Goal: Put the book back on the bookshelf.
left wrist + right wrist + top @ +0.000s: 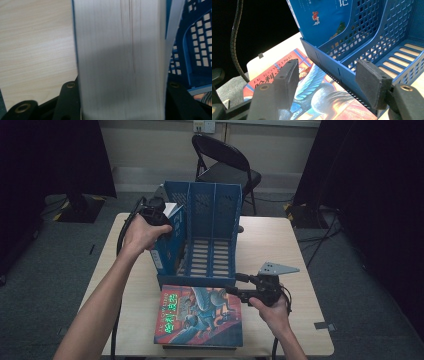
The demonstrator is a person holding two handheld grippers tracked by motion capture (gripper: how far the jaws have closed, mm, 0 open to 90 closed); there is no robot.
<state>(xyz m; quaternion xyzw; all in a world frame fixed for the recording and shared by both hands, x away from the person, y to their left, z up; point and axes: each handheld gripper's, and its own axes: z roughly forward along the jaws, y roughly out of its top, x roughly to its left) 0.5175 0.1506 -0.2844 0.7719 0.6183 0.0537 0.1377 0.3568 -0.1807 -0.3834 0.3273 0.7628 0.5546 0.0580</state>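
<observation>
At the bench's far-left side, the left tongs (161,222) hold a book (170,237) upright in the rack's (212,215) left slot. Close up, jaws clamp its pages (120,60); lower it straight. Right tongs (327,85) gape empty over the flat book (312,100).

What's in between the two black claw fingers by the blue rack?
A thick book. The left gripper view shows its white page edges standing between the left claw's black fingers, at the blue file rack. The high view shows it in the rack's left slot.
</observation>
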